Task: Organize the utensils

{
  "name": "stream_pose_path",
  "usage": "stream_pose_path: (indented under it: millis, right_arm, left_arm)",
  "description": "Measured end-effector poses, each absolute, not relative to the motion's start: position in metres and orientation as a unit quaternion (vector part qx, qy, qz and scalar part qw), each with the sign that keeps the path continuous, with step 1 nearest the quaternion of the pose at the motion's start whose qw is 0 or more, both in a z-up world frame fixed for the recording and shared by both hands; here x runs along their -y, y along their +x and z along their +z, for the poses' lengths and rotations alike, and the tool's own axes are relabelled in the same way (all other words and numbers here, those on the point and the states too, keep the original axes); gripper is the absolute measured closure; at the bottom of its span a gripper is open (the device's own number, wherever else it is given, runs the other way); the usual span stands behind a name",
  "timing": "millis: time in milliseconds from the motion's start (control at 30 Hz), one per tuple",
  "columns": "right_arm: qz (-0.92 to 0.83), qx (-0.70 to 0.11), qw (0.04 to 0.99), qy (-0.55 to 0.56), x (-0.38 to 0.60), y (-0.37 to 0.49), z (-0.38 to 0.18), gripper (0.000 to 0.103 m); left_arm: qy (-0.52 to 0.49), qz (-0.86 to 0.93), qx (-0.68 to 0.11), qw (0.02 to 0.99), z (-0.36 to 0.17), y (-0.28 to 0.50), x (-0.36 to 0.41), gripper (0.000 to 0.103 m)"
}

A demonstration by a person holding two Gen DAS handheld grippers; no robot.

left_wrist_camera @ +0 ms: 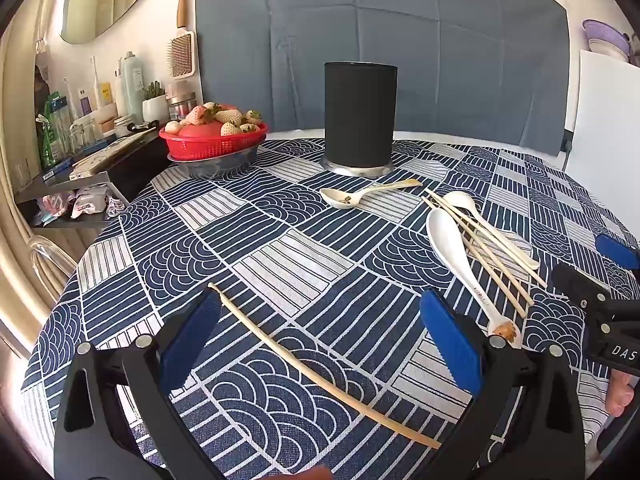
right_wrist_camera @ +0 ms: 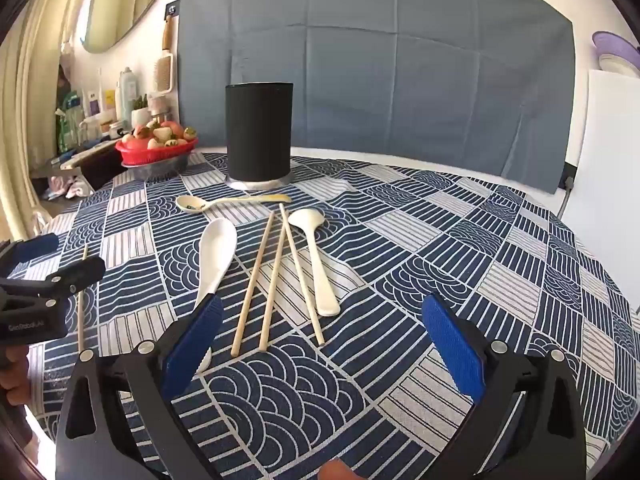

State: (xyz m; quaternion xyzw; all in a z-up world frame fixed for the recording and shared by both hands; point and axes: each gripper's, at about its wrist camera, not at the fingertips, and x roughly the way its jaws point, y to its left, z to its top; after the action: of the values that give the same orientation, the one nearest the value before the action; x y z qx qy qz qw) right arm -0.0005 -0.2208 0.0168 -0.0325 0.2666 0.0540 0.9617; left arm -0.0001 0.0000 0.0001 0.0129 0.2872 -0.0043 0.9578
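A black cylindrical holder stands upright at the back of the round table. In front of it lies a cream spoon. Nearer lie a white spoon, three chopsticks and a second cream spoon. A single chopstick lies slantwise on the cloth, below and between the wide-apart fingers of my open left gripper. My right gripper is open above the near ends of the three chopsticks, holding nothing.
A red basket of strawberries sits in a metal bowl at the table's back left. A shelf crowded with bottles and jars runs along the left wall. A blue backdrop hangs behind the table, a white board at the right.
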Motion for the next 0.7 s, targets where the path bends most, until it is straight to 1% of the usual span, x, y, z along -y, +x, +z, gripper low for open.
stream_pose_path:
  millis: [700]
  right_arm:
    - [0.054,-0.266,0.962,-0.035,0.2204,-0.0004,0.0165,0.007]
  left_arm:
    - [0.017,-0.002,-0.285,0.959,0.0002,-0.0021,0.0037,0.006]
